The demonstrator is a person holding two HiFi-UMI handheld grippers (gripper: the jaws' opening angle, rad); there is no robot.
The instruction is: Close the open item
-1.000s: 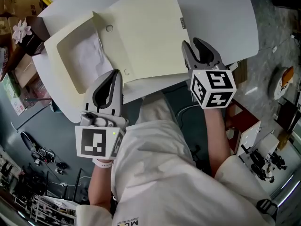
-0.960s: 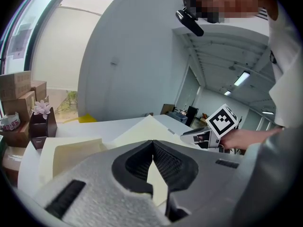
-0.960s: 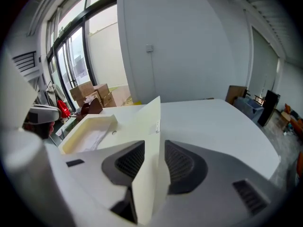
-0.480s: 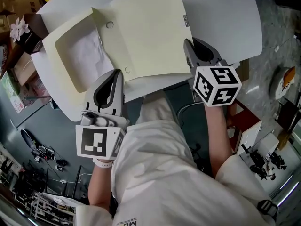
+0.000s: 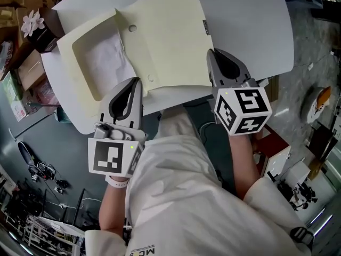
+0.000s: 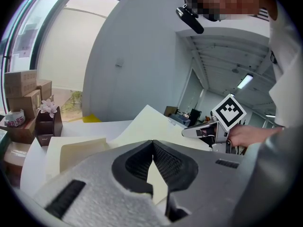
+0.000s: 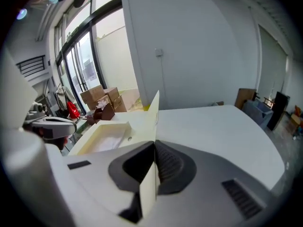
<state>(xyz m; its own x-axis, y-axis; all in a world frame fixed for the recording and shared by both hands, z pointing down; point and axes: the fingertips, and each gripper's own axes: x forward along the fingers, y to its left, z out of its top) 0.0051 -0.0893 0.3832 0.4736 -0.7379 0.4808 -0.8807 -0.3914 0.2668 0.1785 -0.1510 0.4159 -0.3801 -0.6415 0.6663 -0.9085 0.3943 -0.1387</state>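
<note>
Since the lid must swing left over the tray, both claws are clamped shut on its near edge: left claw by the hinge fold, right claw at the near right corner, tilting it off the white surface. The box lies open left of centre, its long axis running away from the person and the lid's free edge pointing right.
</note>
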